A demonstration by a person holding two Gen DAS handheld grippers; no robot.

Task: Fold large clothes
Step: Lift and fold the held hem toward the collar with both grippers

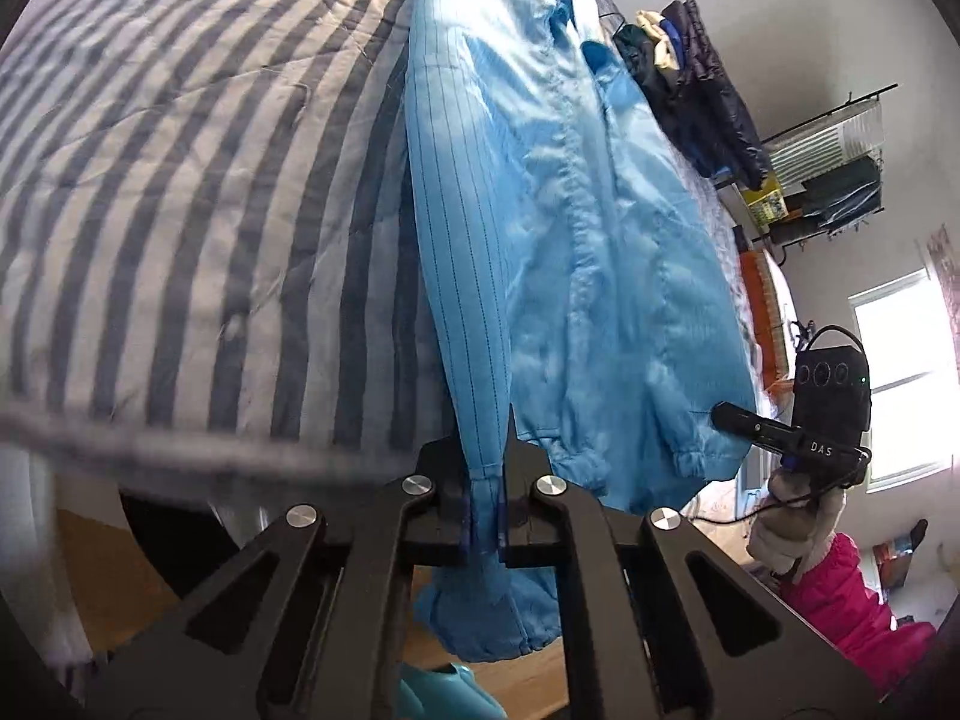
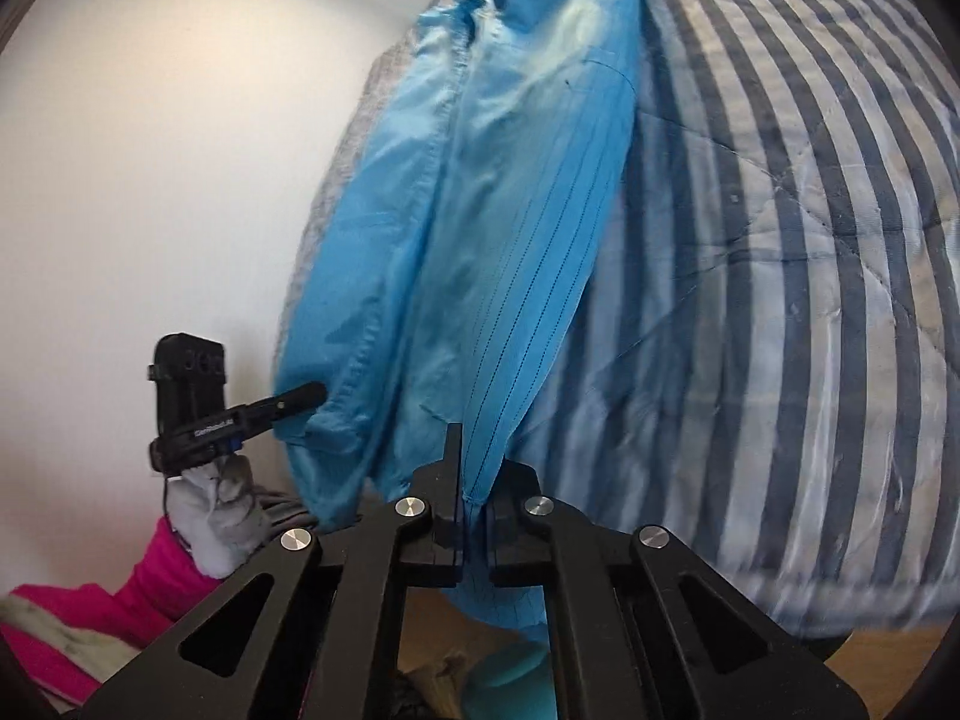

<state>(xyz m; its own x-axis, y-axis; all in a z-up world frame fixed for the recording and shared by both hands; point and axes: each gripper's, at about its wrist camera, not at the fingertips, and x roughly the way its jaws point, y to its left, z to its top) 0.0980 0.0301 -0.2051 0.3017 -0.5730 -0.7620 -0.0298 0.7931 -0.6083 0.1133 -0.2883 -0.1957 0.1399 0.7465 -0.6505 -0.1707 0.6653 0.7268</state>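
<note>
Over the near edge of the striped bed [image 1: 180, 180], the big blue jacket [image 1: 540, 210] lies flat while the left gripper [image 1: 485, 516] and right gripper [image 2: 474, 519] each pinch a cuff tight, so one hard tug could slide it off.

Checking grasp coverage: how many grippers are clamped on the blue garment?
2. The left gripper pinches one cuffed end over the bed edge; the right gripper pinches the other. Both jaws closed on the blue garment.
</note>
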